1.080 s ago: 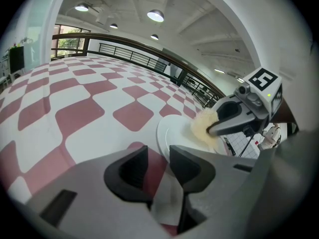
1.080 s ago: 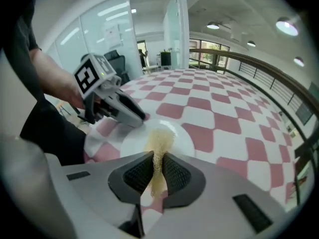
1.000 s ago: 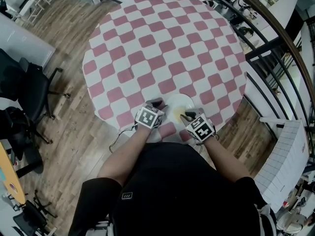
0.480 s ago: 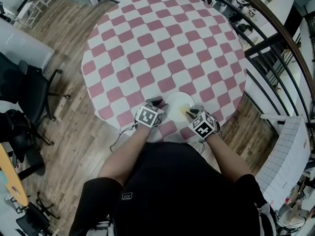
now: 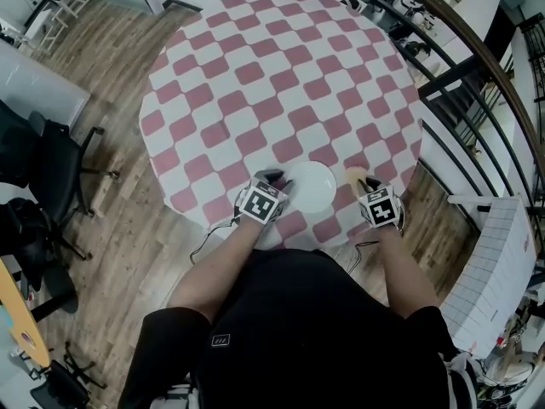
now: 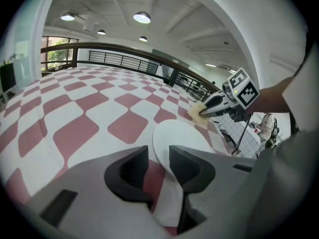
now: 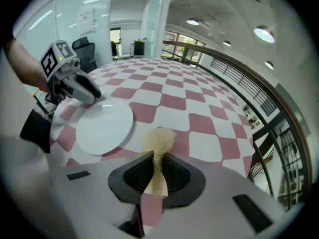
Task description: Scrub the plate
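Head view: plate (image 5: 312,186) flat by table's (image 5: 281,75) near edge; left gripper (image 5: 274,178) at its left rim, likely steadying it | Left gripper view: jaws narrowly apart, clamping nothing | Right gripper view: right gripper (image 7: 158,171) pinches sponge (image 7: 159,141), held beside plate, not touching it.

This looks like an office. Black office chairs (image 5: 51,164) stand on a wood floor (image 5: 136,228). A round table (image 5: 281,75) wears a pink and white checked cloth. Glass walls (image 7: 75,24) and a railing (image 5: 477,54) are nearby.
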Motion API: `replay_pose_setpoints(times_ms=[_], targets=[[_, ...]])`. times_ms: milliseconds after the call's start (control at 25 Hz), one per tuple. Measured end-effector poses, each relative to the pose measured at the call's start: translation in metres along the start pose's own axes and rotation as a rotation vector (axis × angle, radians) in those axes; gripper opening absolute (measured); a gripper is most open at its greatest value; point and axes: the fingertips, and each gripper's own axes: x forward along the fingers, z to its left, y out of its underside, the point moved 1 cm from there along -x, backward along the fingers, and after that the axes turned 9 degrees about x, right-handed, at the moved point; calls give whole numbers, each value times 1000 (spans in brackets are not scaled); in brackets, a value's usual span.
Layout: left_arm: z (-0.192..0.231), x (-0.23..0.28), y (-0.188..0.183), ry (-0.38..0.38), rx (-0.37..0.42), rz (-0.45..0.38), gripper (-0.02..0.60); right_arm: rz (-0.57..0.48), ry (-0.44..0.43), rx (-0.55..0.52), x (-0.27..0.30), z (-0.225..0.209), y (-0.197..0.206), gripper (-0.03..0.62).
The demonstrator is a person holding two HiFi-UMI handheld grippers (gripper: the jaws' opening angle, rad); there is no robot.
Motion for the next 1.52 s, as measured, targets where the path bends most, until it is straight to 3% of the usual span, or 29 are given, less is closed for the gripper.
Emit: replay_pose_setpoints(times_ms=[240, 480, 840, 1120, 1520], targets=[[1, -26, -42, -15, 36, -131, 133, -121, -53, 129, -29, 4, -19, 54], [-15, -66, -70, -60, -25, -263, 124, -225, -184, 161, -45, 20, -36, 54], [-83, -100, -92, -115, -47, -336, 106, -415, -382, 162, -101, 26, -56, 54], [-108, -132, -122, -215, -56, -420, 103, -572, -572, 177, -155, 38, -77, 54], [-107, -193, -167, -248, 63, -535, 83, -798, -622, 147, -244, 62, -111, 53]])
